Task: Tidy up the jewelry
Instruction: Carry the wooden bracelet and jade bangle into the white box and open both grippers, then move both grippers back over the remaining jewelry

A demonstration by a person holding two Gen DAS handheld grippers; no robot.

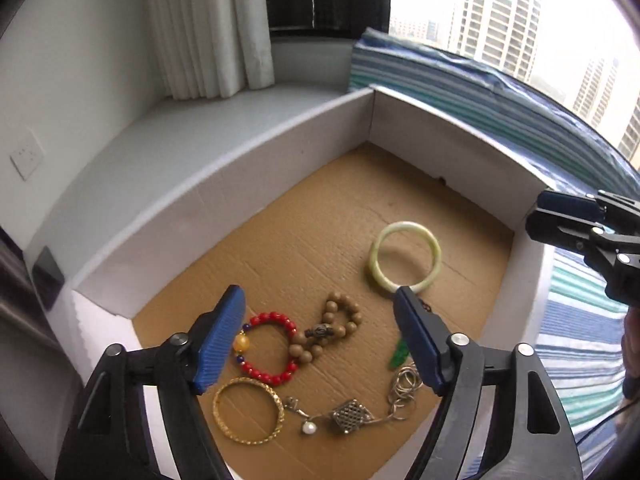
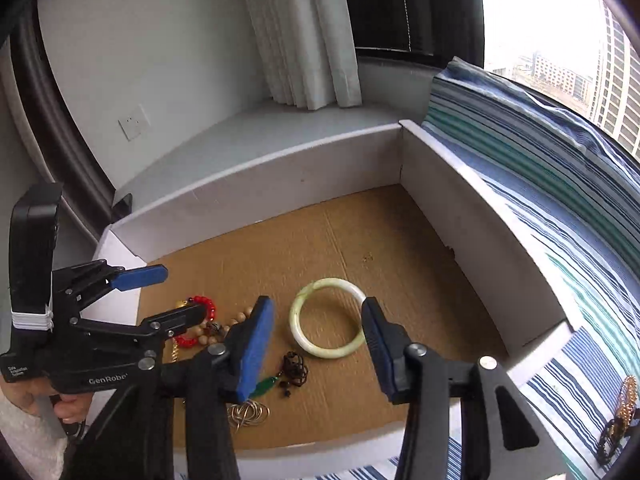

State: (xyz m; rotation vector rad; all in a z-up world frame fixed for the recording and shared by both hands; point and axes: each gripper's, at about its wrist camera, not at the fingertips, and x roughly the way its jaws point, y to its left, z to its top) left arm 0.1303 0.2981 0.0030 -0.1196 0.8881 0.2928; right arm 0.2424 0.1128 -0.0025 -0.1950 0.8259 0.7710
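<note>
A shallow white cardboard box (image 1: 224, 184) with a brown cardboard floor sits on a blue and green striped cloth (image 1: 480, 92), and the jewelry lies inside it. The pale green jade bangle (image 2: 329, 317) lies flat and alone near the middle of the floor. The other pieces are crowded at the near corner: a red bead bracelet (image 1: 269, 347), a brown wooden bead bracelet (image 1: 332, 330), a gold filigree bangle (image 1: 248, 410), a silver chain with a pearl and a mesh charm (image 1: 348, 416), and a small green pendant (image 1: 399, 354).

The right gripper (image 2: 318, 344) hovers above the box with its jaws wide and empty, and the jade bangle shows just between the two blue pads (image 2: 252, 352). The left gripper (image 1: 320, 340) hangs over the crowded pieces, its jaws also wide and holding nothing.

I judge the step in hand is to take the jade bangle with the right gripper. To do it well, it should go down straight, put one jaw inside the ring and one outside, and close on a single side of the rim. The stone looks smooth and hard, so the grip must be firm and the lift slow, or the bangle may slip and turn. More beaded pieces (image 2: 624, 404) lie on the cloth outside the box
</note>
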